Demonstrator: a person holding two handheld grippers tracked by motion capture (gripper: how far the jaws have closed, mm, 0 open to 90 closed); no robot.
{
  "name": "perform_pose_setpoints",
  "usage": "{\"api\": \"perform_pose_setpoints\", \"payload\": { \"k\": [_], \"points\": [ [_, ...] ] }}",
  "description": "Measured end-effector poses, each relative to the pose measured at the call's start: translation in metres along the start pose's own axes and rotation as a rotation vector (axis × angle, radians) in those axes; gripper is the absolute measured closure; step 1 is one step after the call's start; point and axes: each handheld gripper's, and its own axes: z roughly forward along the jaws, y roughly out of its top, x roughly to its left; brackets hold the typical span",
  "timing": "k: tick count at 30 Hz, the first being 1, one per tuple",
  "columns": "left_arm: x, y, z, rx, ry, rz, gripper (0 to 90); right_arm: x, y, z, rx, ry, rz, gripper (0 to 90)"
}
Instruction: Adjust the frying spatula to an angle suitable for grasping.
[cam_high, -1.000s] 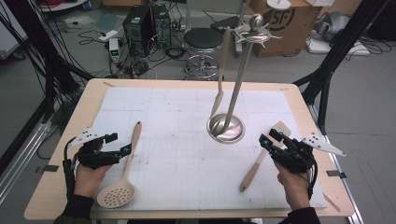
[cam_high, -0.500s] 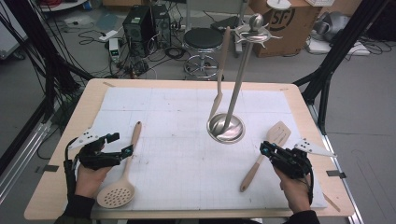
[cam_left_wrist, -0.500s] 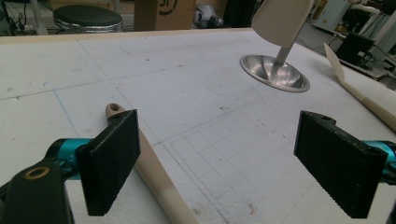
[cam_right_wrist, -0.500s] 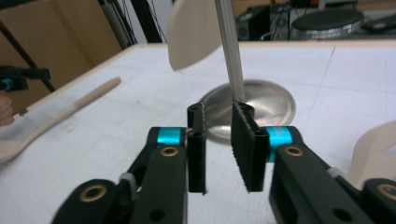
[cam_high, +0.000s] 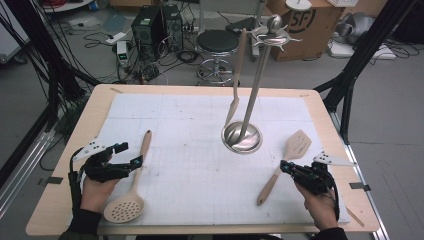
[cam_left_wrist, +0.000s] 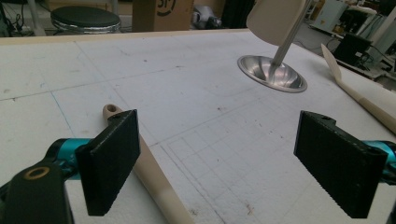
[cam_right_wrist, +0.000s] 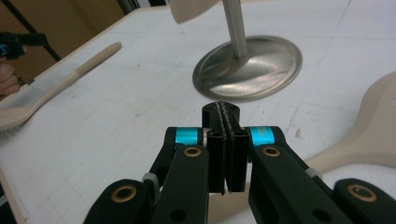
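R tool (cam_right_wrist: 226, 154) jaws just closed, empty, beside spatula (cam_high: 285, 162).

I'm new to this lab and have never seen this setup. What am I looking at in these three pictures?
There is no machine here. A person holds a hand-held gripper with two black jaws in each hand, and each gripper carries a small camera.

The high view looks down on the table from above the person's side. The other two pictures look along each gripper's own jaws.

On the white mat stands a metal utensil stand with a wooden spoon hanging from it. A perforated wooden skimmer lies on the left and a slotted wooden turner on the right.

The left gripper is open beside the skimmer's handle and holds nothing. The right gripper is shut, pad against pad. The turner's handle runs just under it, and nothing shows between the pads.
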Motion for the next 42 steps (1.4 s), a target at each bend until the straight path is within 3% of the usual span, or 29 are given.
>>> {"api": "perform_pose_setpoints", "payload": {
  "k": [9, 18, 24, 28, 36, 42],
  "points": [
    [-0.001, 0.0, 0.001, 0.004, 0.001, 0.002, 15.1, -0.016, -0.009, 0.004, 0.114, 0.07, 0.103, 89.5],
    [-0.001, 0.0, 0.0, 0.002, 0.005, 0.003, 15.1, -0.023, -0.027, 0.01, 0.202, 0.11, 0.159, 89.8],
    [-0.001, -0.001, 0.001, 0.007, 0.004, 0.002, 15.1, -0.024, -0.038, 0.016, 0.27, 0.125, 0.171, 89.9],
    [-0.001, -0.001, 0.001, 0.011, 0.009, 0.004, 15.1, -0.022, -0.041, 0.021, 0.301, 0.121, 0.143, 90.0],
    [-0.002, -0.001, 0.003, 0.013, 0.006, 0.003, 15.1, -0.02, -0.035, 0.027, 0.283, 0.136, 0.148, 90.0],
    [0.0, -0.001, 0.001, 0.011, 0.005, 0.0, 15.1, -0.02, -0.038, 0.027, 0.317, 0.145, 0.141, 90.0]
  ]
}}
